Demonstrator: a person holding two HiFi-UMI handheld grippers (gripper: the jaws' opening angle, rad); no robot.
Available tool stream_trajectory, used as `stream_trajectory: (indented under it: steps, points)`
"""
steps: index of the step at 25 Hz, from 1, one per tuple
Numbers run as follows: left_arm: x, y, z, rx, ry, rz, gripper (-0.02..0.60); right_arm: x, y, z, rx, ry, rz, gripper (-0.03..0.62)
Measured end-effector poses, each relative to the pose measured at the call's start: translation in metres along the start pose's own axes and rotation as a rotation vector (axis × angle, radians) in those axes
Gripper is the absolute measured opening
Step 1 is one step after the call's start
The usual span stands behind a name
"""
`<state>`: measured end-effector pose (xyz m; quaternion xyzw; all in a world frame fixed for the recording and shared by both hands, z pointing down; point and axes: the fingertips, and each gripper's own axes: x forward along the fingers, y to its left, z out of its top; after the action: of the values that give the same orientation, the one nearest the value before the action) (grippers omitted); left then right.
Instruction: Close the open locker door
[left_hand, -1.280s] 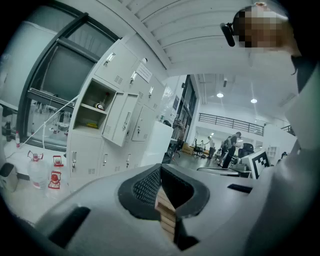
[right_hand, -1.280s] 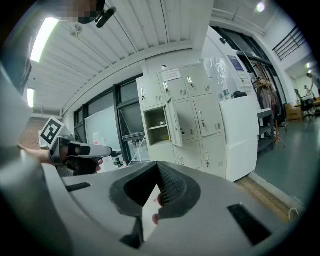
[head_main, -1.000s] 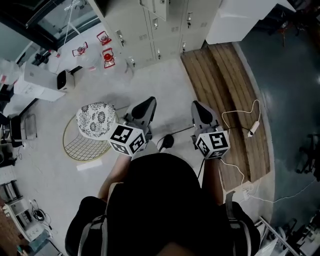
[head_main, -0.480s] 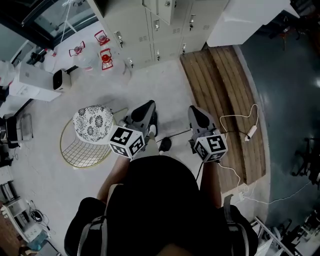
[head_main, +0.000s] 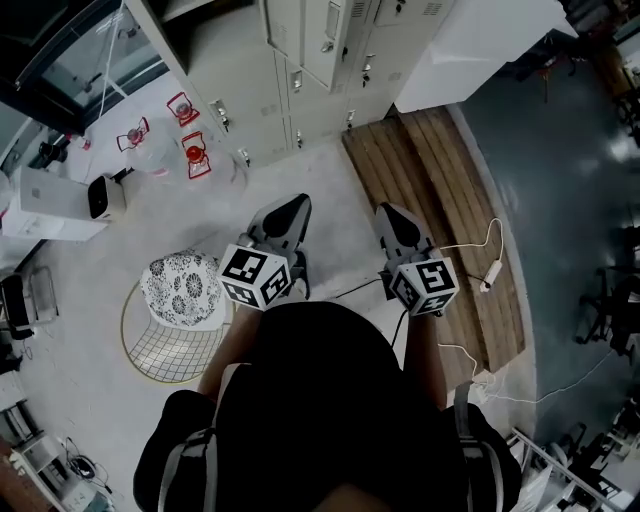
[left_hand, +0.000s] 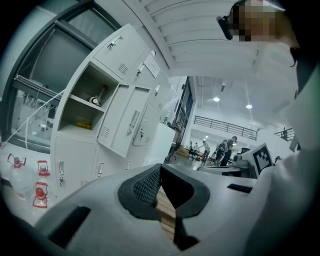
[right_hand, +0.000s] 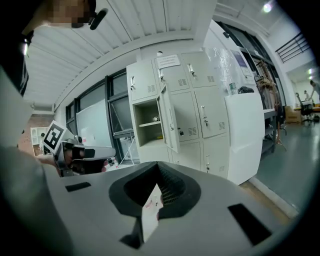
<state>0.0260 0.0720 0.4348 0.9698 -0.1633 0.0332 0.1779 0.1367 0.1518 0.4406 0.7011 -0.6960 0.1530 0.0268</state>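
The bank of pale lockers (head_main: 300, 60) stands ahead at the top of the head view. One locker door (head_main: 325, 42) hangs open. In the right gripper view this open door (right_hand: 169, 122) swings out beside its bare compartment (right_hand: 147, 123), a small object on the shelf. The left gripper view shows the same door (left_hand: 125, 121) ajar. My left gripper (head_main: 292, 210) and right gripper (head_main: 392, 216) are held side by side at waist height, well short of the lockers. Both are shut with nothing held; left jaws (left_hand: 160, 168) and right jaws (right_hand: 158, 166) meet at the tips.
A wire stool with a patterned cushion (head_main: 186, 290) sits at my left. A low wooden platform (head_main: 440, 200) with a white cable and power strip (head_main: 490, 270) lies at the right. Red lanterns (head_main: 194, 155) stand by the lockers; a white cabinet (head_main: 470, 40) flanks them.
The lockers have come nearer and lower in the head view, and the stool has slid back. Both grippers stay side by side and shut.
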Motion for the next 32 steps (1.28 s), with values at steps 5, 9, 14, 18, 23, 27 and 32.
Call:
stream_trajectory:
  steps: [5,9,14,18,23,27,32]
  points:
    - [0.018,0.038,0.021,0.007,-0.006,-0.024,0.018,0.047,0.000,0.016,0.007,-0.009,0.000,0.005]
    - [0.029,0.066,0.031,0.005,-0.007,-0.044,0.018,0.082,0.005,0.029,-0.014,-0.018,-0.015,0.005]
    - [0.037,0.088,0.038,0.001,0.016,-0.060,0.018,0.105,0.003,0.035,-0.033,-0.006,-0.048,0.005]
    - [0.037,0.096,0.038,0.006,0.010,-0.060,0.018,0.111,0.000,0.032,-0.023,0.009,-0.044,0.004]
    - [0.042,0.102,0.041,-0.014,0.013,-0.041,0.018,0.123,-0.007,0.040,-0.027,0.001,-0.023,0.005]
    - [0.050,0.108,0.044,0.007,-0.005,-0.008,0.018,0.139,-0.018,0.048,-0.047,-0.007,0.019,0.005]
    - [0.066,0.113,0.059,0.017,-0.018,0.053,0.018,0.164,-0.037,0.068,-0.058,-0.024,0.091,0.005]
